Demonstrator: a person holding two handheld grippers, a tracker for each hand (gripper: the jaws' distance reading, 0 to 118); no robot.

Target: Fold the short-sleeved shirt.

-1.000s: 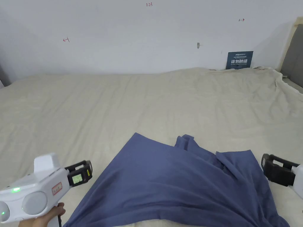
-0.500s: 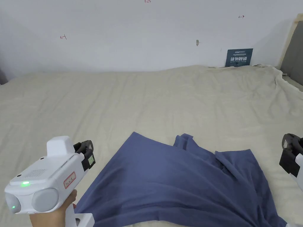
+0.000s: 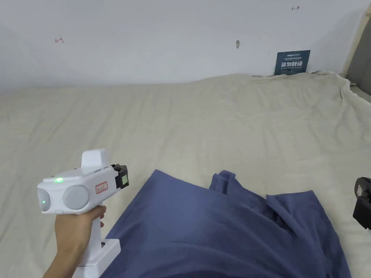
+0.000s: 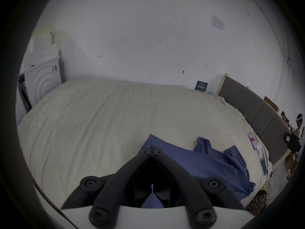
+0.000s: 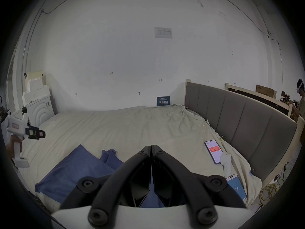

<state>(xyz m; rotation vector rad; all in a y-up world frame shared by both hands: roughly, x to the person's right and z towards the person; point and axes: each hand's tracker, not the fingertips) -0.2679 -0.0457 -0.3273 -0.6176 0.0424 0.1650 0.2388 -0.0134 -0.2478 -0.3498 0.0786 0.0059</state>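
The jaws of the left gripper [image 4: 152,147] are closed with nothing between them, and the jaws of the right gripper [image 5: 151,145] are closed and empty too. In the head view the left gripper [image 3: 123,176] is at lower left, held by a hand [image 3: 74,228] above the bed [image 3: 188,119]. The right gripper [image 3: 363,202] is at the right edge, beside the cloth.

The blue shirt [image 3: 217,231] lies rumpled at the bottom centre of the head view, one flat corner pointing to the upper left and a bunched fold near its middle. I cannot tell its long axis.

In the right gripper view two phones [image 5: 213,150] and a white controller [image 5: 226,164] lie on the bed at the right, near the grey headboard [image 5: 239,115], well apart from the shirt.
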